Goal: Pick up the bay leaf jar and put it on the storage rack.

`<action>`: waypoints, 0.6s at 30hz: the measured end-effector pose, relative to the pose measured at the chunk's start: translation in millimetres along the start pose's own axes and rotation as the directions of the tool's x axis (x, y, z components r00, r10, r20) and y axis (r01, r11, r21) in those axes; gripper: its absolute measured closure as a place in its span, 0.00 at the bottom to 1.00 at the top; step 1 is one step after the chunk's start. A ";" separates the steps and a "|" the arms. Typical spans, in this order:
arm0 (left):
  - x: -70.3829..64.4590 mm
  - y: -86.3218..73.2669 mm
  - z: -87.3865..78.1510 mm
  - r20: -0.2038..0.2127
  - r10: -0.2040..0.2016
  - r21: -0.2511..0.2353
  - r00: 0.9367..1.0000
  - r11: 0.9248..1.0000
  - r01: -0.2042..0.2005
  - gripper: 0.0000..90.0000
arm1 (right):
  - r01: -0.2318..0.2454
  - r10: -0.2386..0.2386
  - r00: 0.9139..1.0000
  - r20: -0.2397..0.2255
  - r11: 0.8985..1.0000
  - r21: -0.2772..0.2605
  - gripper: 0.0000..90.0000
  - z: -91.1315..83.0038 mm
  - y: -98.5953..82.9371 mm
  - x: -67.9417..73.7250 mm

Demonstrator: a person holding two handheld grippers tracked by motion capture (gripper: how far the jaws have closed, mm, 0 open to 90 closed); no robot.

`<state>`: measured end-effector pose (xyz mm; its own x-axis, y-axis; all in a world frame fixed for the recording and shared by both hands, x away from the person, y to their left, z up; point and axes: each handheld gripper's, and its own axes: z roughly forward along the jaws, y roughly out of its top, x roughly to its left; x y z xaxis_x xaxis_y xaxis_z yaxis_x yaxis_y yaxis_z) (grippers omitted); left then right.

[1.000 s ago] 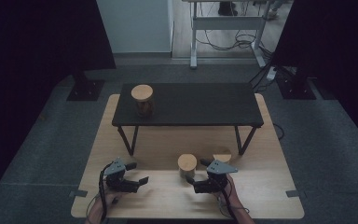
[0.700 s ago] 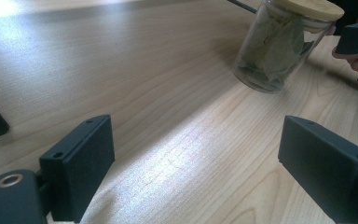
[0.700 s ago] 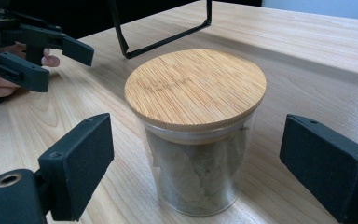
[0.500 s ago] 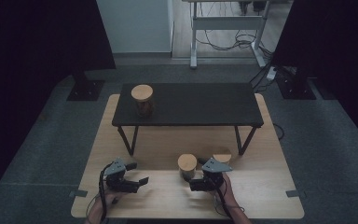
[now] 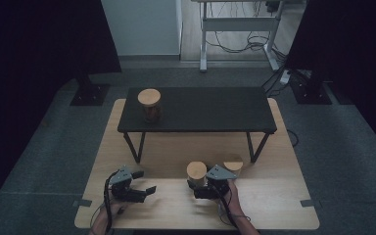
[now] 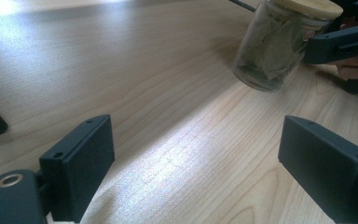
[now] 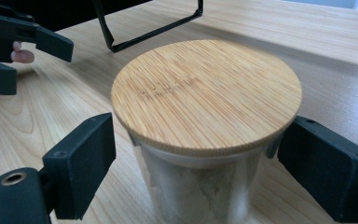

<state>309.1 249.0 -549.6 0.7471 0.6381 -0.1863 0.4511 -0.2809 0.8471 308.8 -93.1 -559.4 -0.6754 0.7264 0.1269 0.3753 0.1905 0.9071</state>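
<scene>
My right hand-held gripper point(image 5: 201, 188) sits wide open around the clear glass jar with a round bamboo lid point(image 7: 206, 95) on the light wooden surface point(image 5: 274, 205); jaws flank it, probably not touching yet. Jar bottom is cut off in the right gripper view, contents hard to make out. My left hand-held gripper point(image 5: 141, 192) is open, empty, well apart from the jar.

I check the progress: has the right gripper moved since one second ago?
Yes, slightly: the right gripper crept left along the wooden table, closing around the jar.
</scene>
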 end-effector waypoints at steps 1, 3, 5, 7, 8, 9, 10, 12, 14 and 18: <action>0.0 0.0 0.0 0.000 0.000 0.000 1.000 1.000 0.000 0.11 | -0.001 0.001 1.000 0.005 1.000 0.001 0.13 0.9 0.1 0.4; 0.0 0.0 -0.1 0.000 0.000 0.000 1.000 1.000 0.000 0.11 | -0.002 0.002 1.000 0.013 1.000 0.000 0.13 2.5 0.4 1.2; 0.0 0.0 -0.1 0.000 -0.001 0.000 1.000 1.000 0.001 0.11 | 0.000 0.000 1.000 0.025 1.000 0.003 0.14 4.4 0.7 2.1; 0.0 -0.1 -0.1 0.000 0.000 -0.001 1.000 1.000 0.000 0.11 | -0.003 0.003 0.999 0.036 1.000 0.007 0.15 6.6 1.0 2.6; 0.0 -0.1 -0.1 0.000 -0.001 -0.001 1.000 1.000 0.001 0.11 | -0.004 0.004 0.999 0.039 1.000 0.008 0.15 7.2 1.2 2.6; 0.0 -0.1 -0.2 0.000 -0.001 -0.001 1.000 1.000 0.001 0.11 | -0.007 0.007 0.999 0.041 1.000 0.008 0.15 7.9 1.6 2.7; 0.0 -0.1 -0.2 0.000 -0.001 -0.001 1.000 1.000 0.001 0.11 | -0.008 0.008 0.999 0.042 1.000 0.010 0.16 8.7 1.9 2.6; 0.0 -0.1 -0.2 0.000 -0.001 -0.001 1.000 1.000 0.001 0.11 | -0.011 0.010 0.999 0.044 1.000 0.015 0.18 10.3 2.6 3.1; 0.0 -0.1 -0.2 0.000 -0.001 0.000 1.000 1.000 0.001 0.11 | -0.009 0.008 0.999 0.042 1.000 0.020 0.20 11.2 2.8 3.6; 0.0 -0.1 -0.2 0.001 -0.001 -0.001 1.000 1.000 0.001 0.11 | -0.007 0.006 0.999 0.046 1.000 0.024 0.26 12.2 3.6 3.6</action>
<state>309.0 249.2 -549.6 0.7471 0.6378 -0.1872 0.4513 -0.2798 0.8474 315.5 -81.7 -560.5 -0.6436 0.7569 0.1134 0.3951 0.2016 0.8962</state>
